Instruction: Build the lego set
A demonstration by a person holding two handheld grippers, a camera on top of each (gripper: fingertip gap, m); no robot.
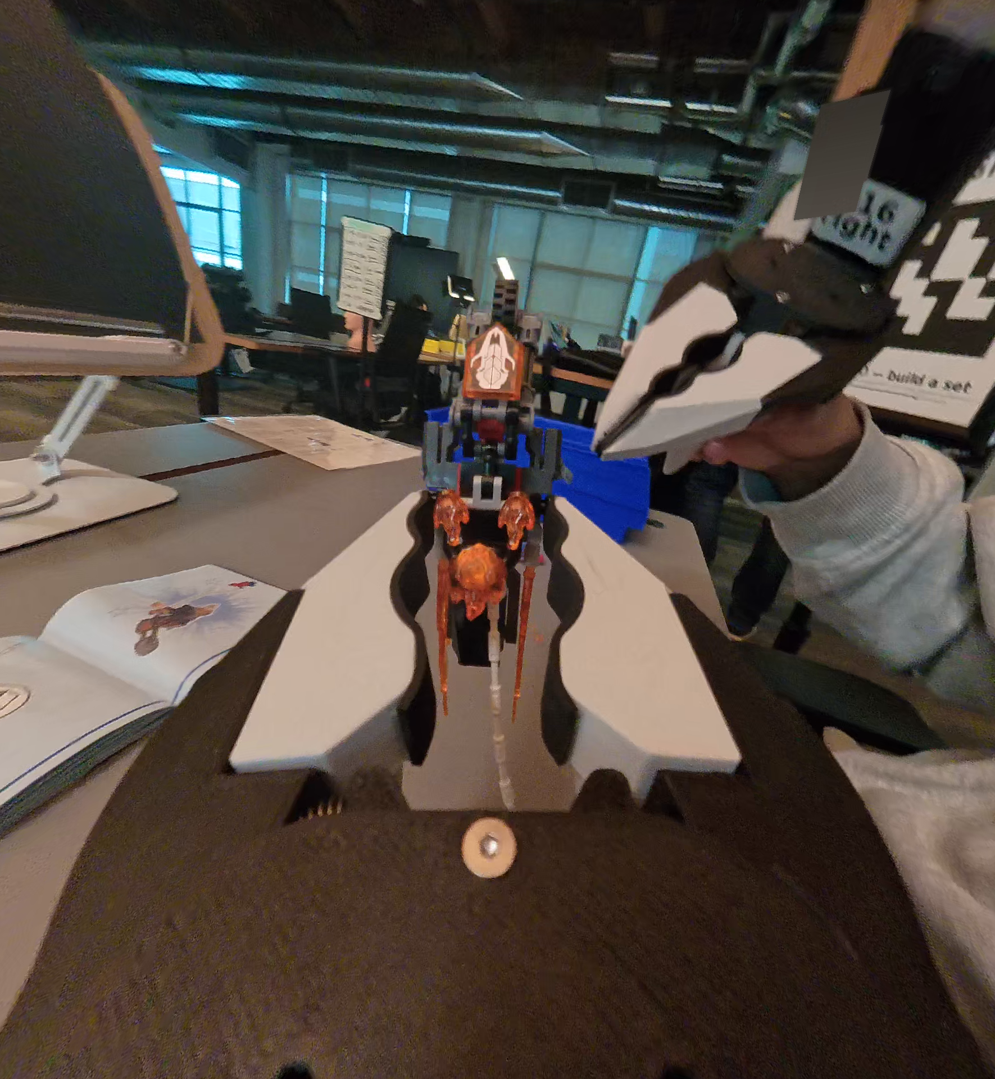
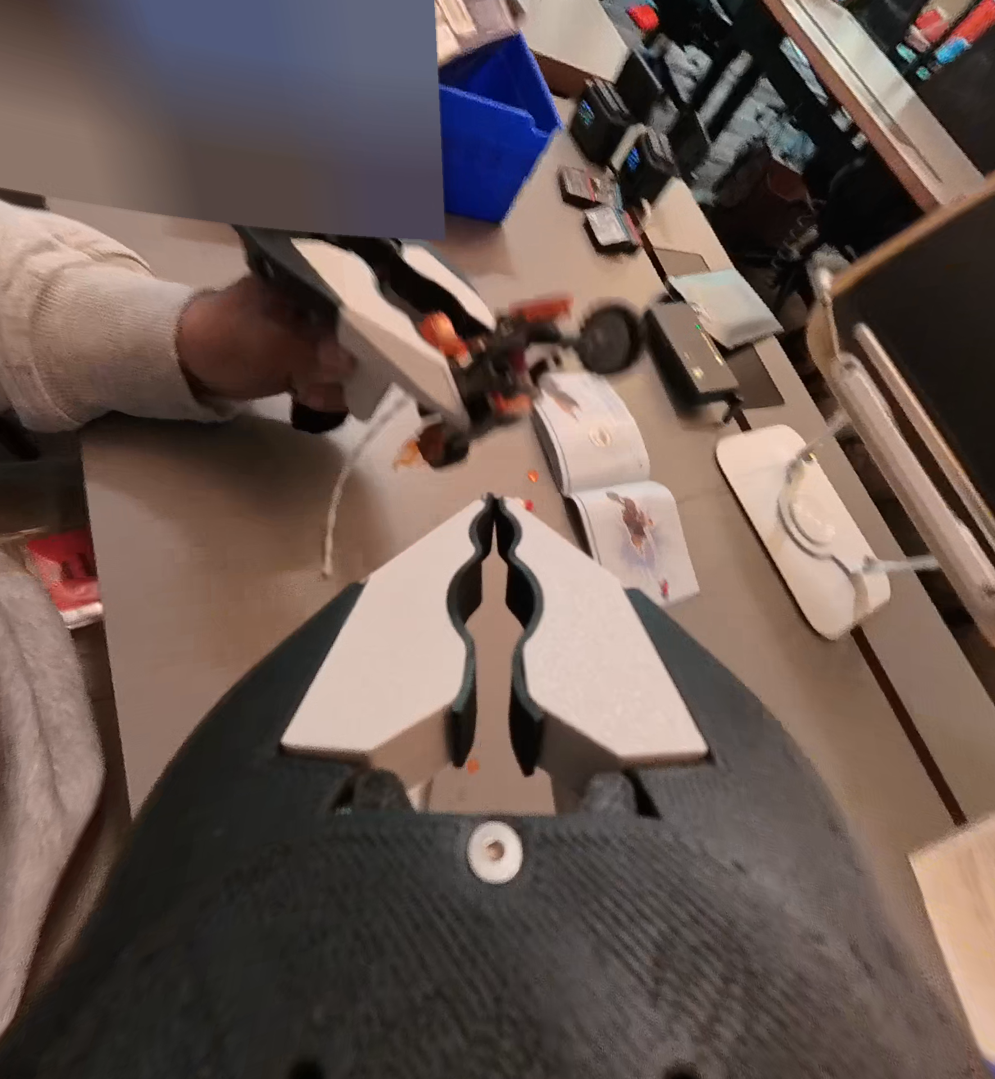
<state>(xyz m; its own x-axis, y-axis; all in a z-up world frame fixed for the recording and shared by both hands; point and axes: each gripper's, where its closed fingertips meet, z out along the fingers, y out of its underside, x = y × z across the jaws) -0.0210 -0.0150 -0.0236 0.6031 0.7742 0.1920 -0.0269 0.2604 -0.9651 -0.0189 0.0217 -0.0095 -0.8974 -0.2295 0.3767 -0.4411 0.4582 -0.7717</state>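
My left gripper (image 1: 486, 514) is shut on a lego model (image 1: 492, 420), a grey and black vehicle with an orange printed panel, clear orange flame parts and a white chain hanging down. It holds the model raised above the grey table (image 1: 285, 514). My right gripper (image 2: 494, 501) is shut and empty, held high at the right of the model; it also shows in the left wrist view (image 1: 629, 449). In the right wrist view the left gripper (image 2: 442, 373) holds the model (image 2: 512, 362) over the table. Tiny orange pieces (image 2: 533, 476) lie on the table below.
An open instruction booklet (image 1: 115, 660) lies at the left, also seen in the right wrist view (image 2: 611, 461). A blue bin (image 1: 600, 484) stands behind the model. A white monitor stand (image 1: 45, 502), a paper sheet (image 1: 314, 438) and black devices (image 2: 687, 350) are on the table. My hands' fingertips stand some 5 centimetres from each other.
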